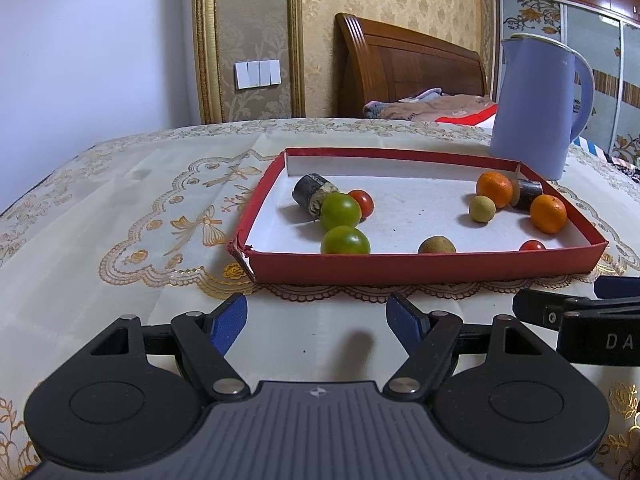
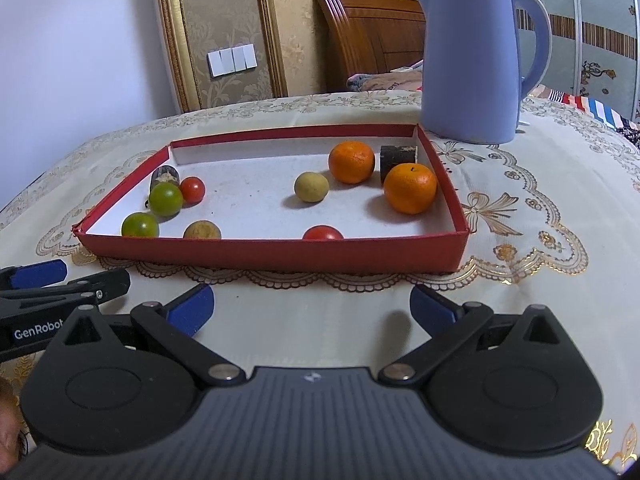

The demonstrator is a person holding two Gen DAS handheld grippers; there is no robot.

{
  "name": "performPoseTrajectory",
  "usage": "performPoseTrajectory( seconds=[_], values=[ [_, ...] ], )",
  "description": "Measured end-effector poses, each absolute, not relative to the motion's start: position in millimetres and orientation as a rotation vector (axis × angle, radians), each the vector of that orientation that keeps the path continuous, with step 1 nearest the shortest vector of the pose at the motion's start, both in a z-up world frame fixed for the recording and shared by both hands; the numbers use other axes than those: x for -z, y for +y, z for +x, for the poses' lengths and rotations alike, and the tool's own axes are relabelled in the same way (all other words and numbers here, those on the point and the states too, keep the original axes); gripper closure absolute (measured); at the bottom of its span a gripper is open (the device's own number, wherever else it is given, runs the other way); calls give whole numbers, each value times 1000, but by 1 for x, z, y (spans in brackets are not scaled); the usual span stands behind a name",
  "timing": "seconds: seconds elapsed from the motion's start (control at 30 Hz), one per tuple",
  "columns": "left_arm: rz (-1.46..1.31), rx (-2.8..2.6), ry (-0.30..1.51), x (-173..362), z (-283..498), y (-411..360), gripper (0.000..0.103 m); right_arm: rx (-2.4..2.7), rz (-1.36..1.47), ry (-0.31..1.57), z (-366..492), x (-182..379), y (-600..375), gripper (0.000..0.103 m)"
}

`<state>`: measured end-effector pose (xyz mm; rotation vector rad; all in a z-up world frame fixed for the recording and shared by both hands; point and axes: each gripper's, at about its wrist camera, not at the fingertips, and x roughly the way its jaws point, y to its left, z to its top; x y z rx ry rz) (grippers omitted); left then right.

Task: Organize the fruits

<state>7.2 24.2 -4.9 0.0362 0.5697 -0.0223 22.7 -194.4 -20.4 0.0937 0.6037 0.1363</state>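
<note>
Both claws hover low over the bench (image 1: 120, 184), which wears a cream embroidered cloth, just short of the near wall of the shallow red cardboard tray (image 1: 420, 268). The left claw (image 1: 316, 322) is spread with nothing between its blue pads, and the right claw (image 2: 312, 310) is spread and empty as well.

All the fruit lies loose inside the tray: two green tomatoes (image 1: 340, 211) at the left, one touching a small red tomato (image 1: 362, 202) and a dark sugarcane stub (image 1: 308, 194); two round orange tangerines (image 2: 410, 188) at the right beside a second dark stub (image 2: 396, 158); two tan longans (image 2: 311, 187); and another red tomato (image 2: 323, 234) against the near wall.

The risks, as I judge them: every piece is round and smooth, so a claw closing off-centre would likely squirt it away across the white floor. The cluster at the left is tight, so reaching for one green tomato could knock its neighbours. The near wall hides the lower part of the nearest fruit, and a low approach could catch the light tray and push it. The tall lilac plastic kettle (image 2: 472, 60) stands just beyond the far right corner, within range of a careless swing.

The right wrist view shows the right-hand stub whole and the near red tomato clearly; the left wrist view shows the left stub's length and the tray's torn near-left corner (image 1: 240, 246).
</note>
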Motion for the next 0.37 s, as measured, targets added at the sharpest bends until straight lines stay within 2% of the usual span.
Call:
performPoseTrajectory(
  seconds=[0.37],
  values=[
    [-15,29,582,4,-1,40,26,-130,72,653,25,24,-191,0]
  ],
)
